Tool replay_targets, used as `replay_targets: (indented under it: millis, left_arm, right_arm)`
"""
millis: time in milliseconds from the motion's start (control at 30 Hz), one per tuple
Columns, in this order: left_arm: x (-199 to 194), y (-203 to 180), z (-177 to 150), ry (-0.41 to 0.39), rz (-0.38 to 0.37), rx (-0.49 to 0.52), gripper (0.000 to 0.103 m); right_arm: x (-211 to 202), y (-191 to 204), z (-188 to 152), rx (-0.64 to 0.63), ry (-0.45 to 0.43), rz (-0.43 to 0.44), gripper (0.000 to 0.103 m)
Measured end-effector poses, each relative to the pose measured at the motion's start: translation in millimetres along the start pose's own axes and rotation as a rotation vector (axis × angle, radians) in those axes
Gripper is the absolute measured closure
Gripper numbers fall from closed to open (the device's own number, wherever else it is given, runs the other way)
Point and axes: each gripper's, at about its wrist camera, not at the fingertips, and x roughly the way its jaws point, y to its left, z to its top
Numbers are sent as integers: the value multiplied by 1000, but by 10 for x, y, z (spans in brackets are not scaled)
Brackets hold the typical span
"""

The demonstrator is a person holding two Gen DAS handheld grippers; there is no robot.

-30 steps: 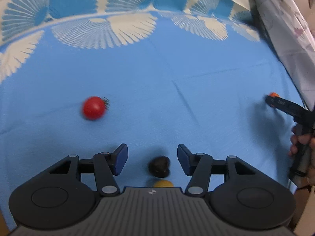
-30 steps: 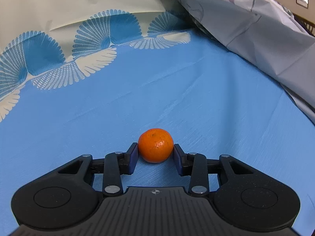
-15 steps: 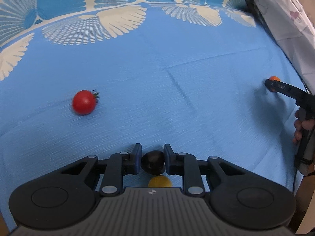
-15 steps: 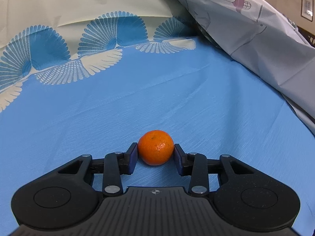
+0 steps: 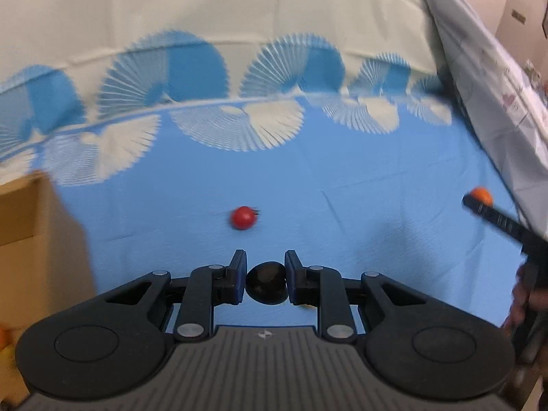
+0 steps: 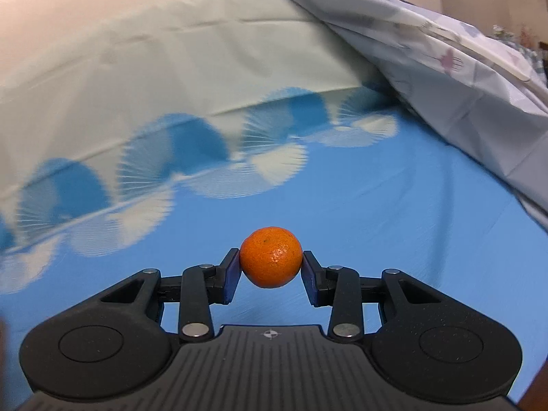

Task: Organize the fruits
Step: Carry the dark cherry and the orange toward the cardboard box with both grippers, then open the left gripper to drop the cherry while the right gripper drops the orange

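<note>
- The left gripper (image 5: 265,282) has its fingers clenched on a dark round fruit (image 5: 266,282), which hangs between the blue pads with the blue cloth (image 5: 342,205) showing beneath it
- The right gripper (image 6: 270,270) is grasping a mandarin (image 6: 270,257) squarely across its middle; the fruit appears lifted off the cloth, though the gap is hard to judge
- Step in hand, as I read it: carrying both picked fruits toward wherever they are being collected, probably the cardboard box (image 5: 34,239) at the left edge of the left wrist view
- To do it well, keep both grips steady and level, since round fruit can roll out of flat pads; squeeze only enough to hold, as the dark fruit looks soft-skinned and could bruise
- Bring the 2 grippers in 1 at a time so they do not crowd each other over the box, and lower each fruit close to the bottom before opening
- Count of fruit in plain view: 1 dark fruit, 1 mandarin, and 1 red tomato (image 5: 243,217) lying loose on the cloth ahead of the left gripper
- A small yellow-orange sliver shows under the left gripper's right finger; too hidden to name
- Blurred orange and yellow shapes sit at the lower left by the box; I cannot count them
</note>
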Motion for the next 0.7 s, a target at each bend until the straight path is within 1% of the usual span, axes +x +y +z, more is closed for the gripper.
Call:
replay_targets:
  millis: [67, 167, 267, 467, 567, 700]
  left_arm:
    - [-265, 91, -87, 0, 23, -21, 77]
    - [-656, 245, -266, 6, 77, -47, 77]
    - [-1051, 461, -495, 12, 124, -85, 77]
    - [-1751, 930, -992, -11, 189, -158, 77]
    - [-2034, 1147, -1236, -25, 219, -193, 77]
    - [-2289, 1393, -1458, -39, 243, -238, 77]
  right_arm:
    - [-306, 255, -85, -16, 15, 54, 63]
    - [-784, 668, -276, -70, 41, 135, 63]
    - [-1233, 1069, -468, -121, 84, 226, 63]
    - [-1993, 1764, -778, -218, 174, 424, 63]
    - [-2297, 2061, -928, -287, 174, 483, 63]
    - [-2494, 2340, -1039, -338, 184, 526, 63]
